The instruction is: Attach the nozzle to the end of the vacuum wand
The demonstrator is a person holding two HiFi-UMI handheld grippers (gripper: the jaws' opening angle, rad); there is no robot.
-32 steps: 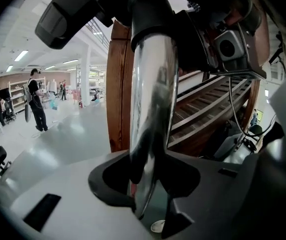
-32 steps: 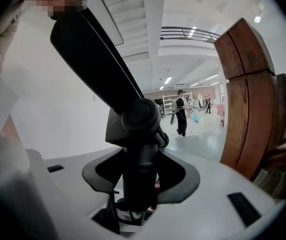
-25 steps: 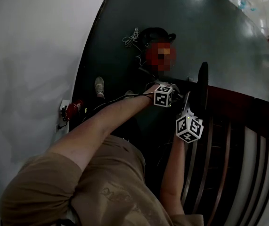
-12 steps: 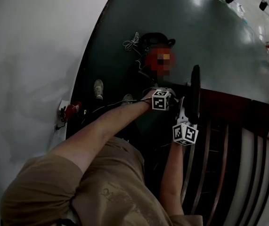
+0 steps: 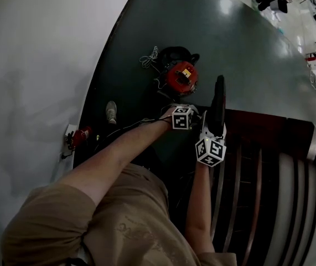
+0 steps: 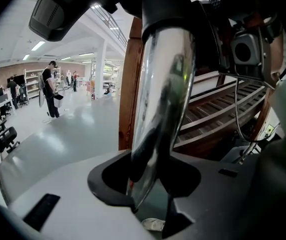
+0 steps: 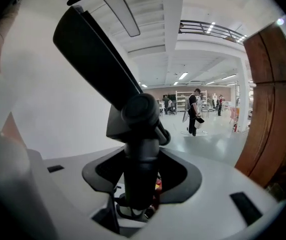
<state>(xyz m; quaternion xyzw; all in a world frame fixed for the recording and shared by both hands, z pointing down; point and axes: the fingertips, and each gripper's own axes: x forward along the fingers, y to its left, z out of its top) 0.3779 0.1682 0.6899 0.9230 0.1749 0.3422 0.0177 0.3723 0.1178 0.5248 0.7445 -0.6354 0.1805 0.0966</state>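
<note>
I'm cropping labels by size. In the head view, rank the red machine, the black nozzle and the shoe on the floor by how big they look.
Largest: red machine, the broadest.
Next: black nozzle, longer but thin. It is held nearer the camera, so the order of these two is unsure.
Smallest: shoe, clearly.

The left forearm (image 5: 119, 154) and right forearm (image 5: 199, 204) stretch forward and down, close together. The left tool (image 5: 190, 113) clamps the metal wand (image 6: 165, 84). The right tool (image 5: 212, 133), just beside it, grips the black nozzle (image 7: 141, 149) by its neck.
</note>
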